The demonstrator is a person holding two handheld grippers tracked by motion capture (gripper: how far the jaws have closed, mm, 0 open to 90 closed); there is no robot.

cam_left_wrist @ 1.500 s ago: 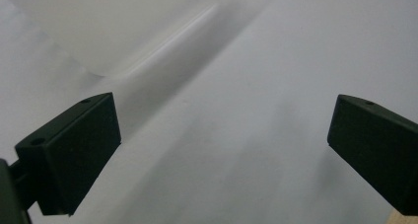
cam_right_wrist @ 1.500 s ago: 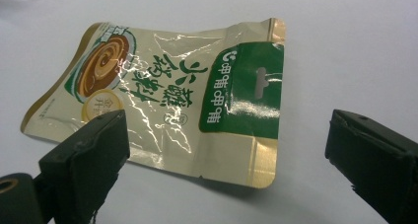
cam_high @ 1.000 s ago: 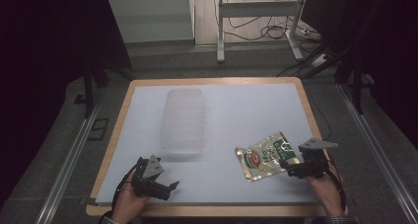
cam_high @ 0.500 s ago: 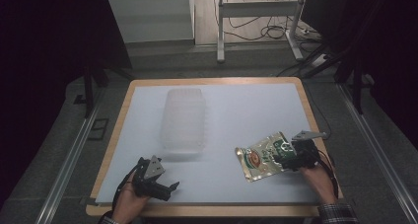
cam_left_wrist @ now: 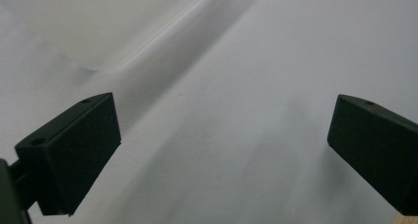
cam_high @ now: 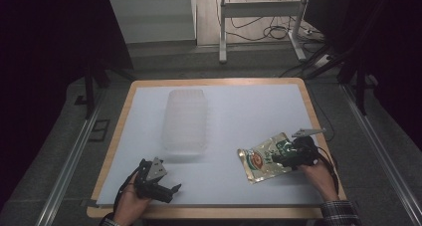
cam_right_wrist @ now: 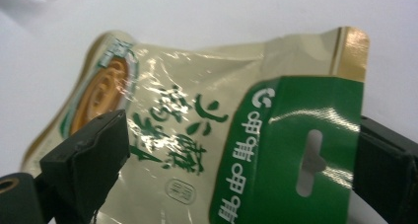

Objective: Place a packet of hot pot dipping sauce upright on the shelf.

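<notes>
Green-topped pouch [cam_right_wrist: 207, 150] lies between the right claw's [cam_right_wrist: 236, 150] spread jaws.

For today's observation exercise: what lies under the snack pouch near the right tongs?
The snack pouch lies flat on the white table sheet, with the right tongs open astride its green header. Whatever lies directly beneath it is covered.

Cut off at 6 o'clock in the right gripper view: the snack pouch [cam_right_wrist: 207, 135], lower edge out of frame. Hidden behind the right gripper [cam_high: 283, 159] at 3 o'clock: its green header.
</notes>
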